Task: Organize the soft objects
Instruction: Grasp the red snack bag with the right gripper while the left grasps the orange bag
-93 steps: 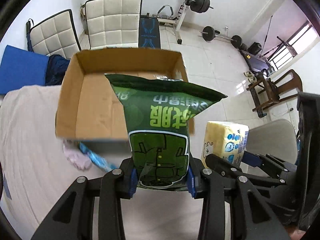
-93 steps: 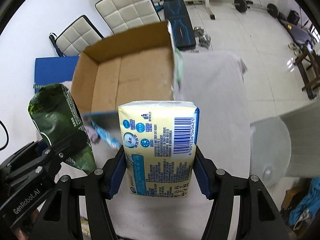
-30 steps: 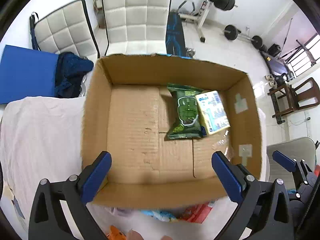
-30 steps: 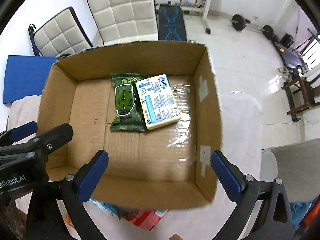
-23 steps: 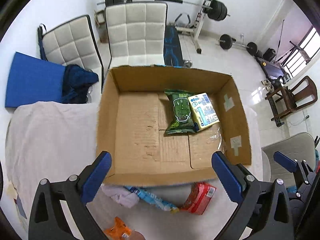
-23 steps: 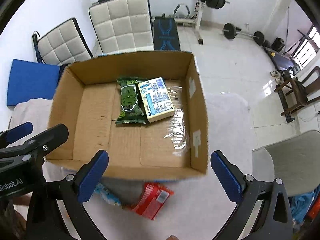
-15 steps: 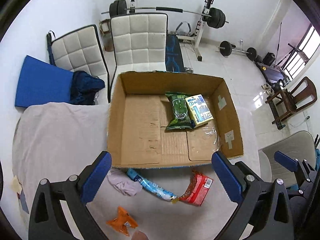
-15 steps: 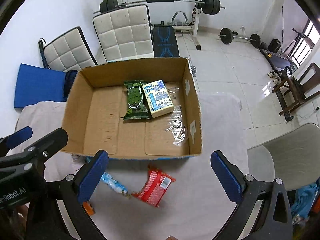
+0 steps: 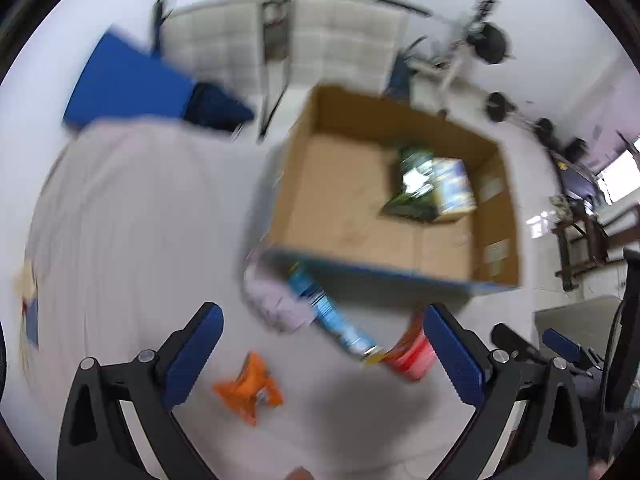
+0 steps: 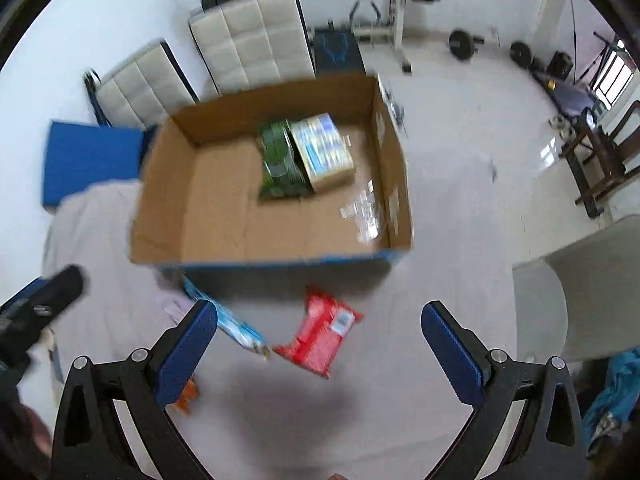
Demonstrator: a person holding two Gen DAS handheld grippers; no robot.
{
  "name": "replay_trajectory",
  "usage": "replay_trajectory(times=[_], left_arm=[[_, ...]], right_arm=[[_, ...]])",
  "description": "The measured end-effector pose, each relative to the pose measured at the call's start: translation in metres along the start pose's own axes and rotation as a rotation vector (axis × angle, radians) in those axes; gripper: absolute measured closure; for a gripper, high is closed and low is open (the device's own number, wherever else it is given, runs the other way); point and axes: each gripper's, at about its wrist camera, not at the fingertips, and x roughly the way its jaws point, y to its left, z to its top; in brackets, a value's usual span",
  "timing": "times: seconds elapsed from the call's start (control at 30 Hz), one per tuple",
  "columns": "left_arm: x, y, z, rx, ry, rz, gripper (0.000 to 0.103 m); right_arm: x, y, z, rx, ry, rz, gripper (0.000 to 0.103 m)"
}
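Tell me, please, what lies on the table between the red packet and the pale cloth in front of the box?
A long blue packet lies between the red packet and the pale cloth, seen in both wrist views.

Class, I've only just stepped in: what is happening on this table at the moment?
Both tongs, left and right, hang open and empty above the cloth-covered table. A green packet and a yellow tissue pack lie in the brown cardboard box. A red packet, blue tube and orange packet wait outside it.
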Motion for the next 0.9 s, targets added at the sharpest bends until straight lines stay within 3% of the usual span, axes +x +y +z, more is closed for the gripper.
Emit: replay_trajectory(times=[0.17, 0.27, 0.43, 0.53, 0.6, 0.7, 0.8, 0.9], left_arm=[[0.061, 0.046, -0.039, -0.086, 0.155, 0.038, 0.000], [0.085, 0.062, -0.061, -0.083, 0.223, 0.063, 0.000], [0.121, 0.071, -0.089, -0.034, 0.327, 0.105, 0.000], [0.137, 0.075, -0.098, -0.047, 0.354, 0.079, 0.000], [0.146, 0.076, -0.102, -0.041, 0.362, 0.078, 0.000], [0.163, 0.070, -0.107, 0.012, 0.376, 0.089, 0.001], [0.172, 0.060, -0.112, 0.044, 0.388, 0.067, 0.023], [0.172, 0.044, -0.114, 0.067, 0.368, 0.064, 0.035]], right_arm=[[0.086, -0.011, -0.020, 0.047, 0.178, 0.011, 0.000], [0.131, -0.015, -0.032, 0.086, 0.264, 0.013, 0.001], [0.166, -0.014, -0.042, 0.109, 0.312, 0.003, 0.006], [0.176, -0.010, -0.044, 0.105, 0.321, -0.007, 0.010], [0.181, -0.008, -0.046, 0.102, 0.327, -0.016, 0.016], [0.189, -0.007, -0.048, 0.088, 0.351, -0.016, 0.034], [0.188, -0.006, -0.052, 0.057, 0.351, -0.024, 0.048], [0.186, -0.005, -0.059, 0.028, 0.366, -0.038, 0.049]])
